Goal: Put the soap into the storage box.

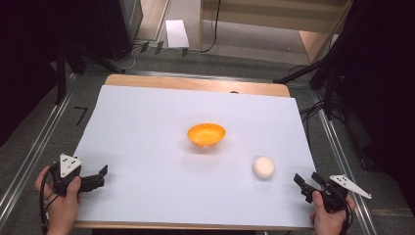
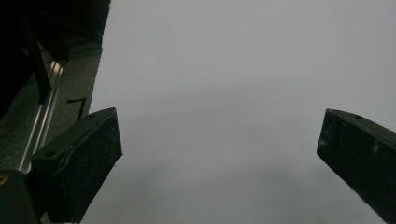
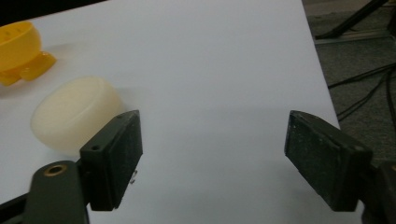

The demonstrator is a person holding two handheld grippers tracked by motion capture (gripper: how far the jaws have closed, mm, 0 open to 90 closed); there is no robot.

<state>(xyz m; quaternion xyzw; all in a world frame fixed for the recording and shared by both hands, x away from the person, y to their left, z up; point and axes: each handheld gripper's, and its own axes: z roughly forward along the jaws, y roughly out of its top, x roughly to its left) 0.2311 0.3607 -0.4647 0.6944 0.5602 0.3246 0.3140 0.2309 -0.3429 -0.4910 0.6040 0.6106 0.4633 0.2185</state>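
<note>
Both tools, left tool (image 1: pixel 100 175) and right tool (image 1: pixel 306 182), gape empty; orange bowl (image 1: pixel 206 134), cream puck (image 1: pixel 263 167) unlabelled.

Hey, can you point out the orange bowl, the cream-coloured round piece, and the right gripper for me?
orange bowl (image 1: pixel 206 134): high view, on its inside.
cream-coloured round piece (image 1: pixel 263 167): high view, on its top.
right gripper (image 1: pixel 306 181): high view, midway between the open jaw tips.
</note>
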